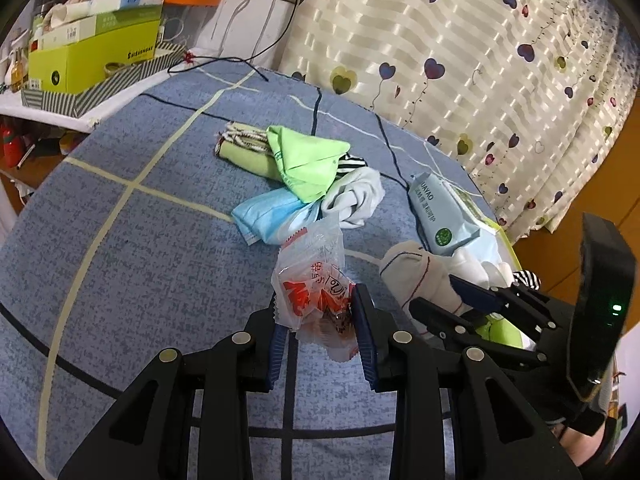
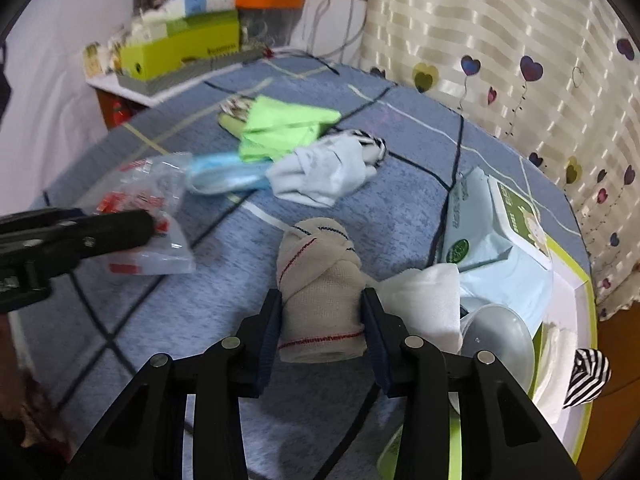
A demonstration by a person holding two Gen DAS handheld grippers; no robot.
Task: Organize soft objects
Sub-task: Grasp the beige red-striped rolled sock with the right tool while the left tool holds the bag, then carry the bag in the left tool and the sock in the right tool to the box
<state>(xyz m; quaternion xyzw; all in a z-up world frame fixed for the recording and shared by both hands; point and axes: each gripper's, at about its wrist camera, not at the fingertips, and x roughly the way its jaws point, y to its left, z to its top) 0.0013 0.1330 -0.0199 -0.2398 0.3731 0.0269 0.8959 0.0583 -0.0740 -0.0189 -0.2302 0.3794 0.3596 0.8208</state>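
crinkly clear snack bag (image 1: 316,276) stands up between the clamped left tongs (image 1: 320,324), long axis pointing away over the blue bed (image 1: 120,240). cream rolled sock (image 2: 320,296), gripped by the right tongs (image 2: 320,332), points toward the grey sock (image 2: 324,176); wipes pack (image 2: 488,236) just right.

Btwn the black L gripper (image 1: 320,320) w/ dark blue pads sits a clear snack packet (image 1: 316,280) w/ red-orange print; the black R gripper (image 2: 322,330) brackets a beige rolled sock (image 2: 320,300) w/ thin red and navy stitch lines. Ahead of both: bright green cloth (image 1: 308,160), light blue cloth (image 1: 272,216), pale grey-white sock bundle (image 1: 354,196) w/ a black-white striped bit. All on a blue bedspread (image 1: 140,260) w/ cream, white and navy grid lines; right of R gripper, a pale blue wipes pack (image 2: 492,236) w/ green label, plus a cream striped curtain (image 2: 500,40) w/ purple and yellow hearts.
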